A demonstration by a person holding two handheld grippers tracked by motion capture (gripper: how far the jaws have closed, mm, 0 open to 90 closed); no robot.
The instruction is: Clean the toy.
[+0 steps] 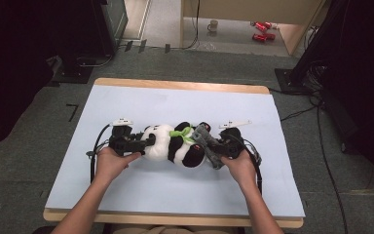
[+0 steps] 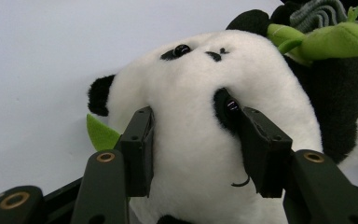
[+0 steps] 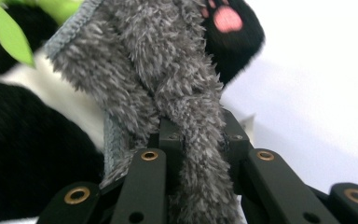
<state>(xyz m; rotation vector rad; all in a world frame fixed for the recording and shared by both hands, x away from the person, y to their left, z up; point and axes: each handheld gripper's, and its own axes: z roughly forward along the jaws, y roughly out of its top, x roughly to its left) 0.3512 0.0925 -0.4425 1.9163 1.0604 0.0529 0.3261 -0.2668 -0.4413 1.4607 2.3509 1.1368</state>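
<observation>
My left tool [image 2: 193, 140] squeezes the toy panda's [image 1: 173, 144] white head, and my right tool [image 3: 198, 135] is clamped tight on a fuzzy grey cloth [image 3: 168, 79] draped over its body. The panda lies on its side in the middle of the pale blue tabletop [image 1: 126, 97], right between my two hands.

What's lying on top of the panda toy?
A grey fuzzy cloth lies over the panda toy, pinched by the right tongs. A green leaf shows beside it; whatever the cloth covers is hidden.
</observation>
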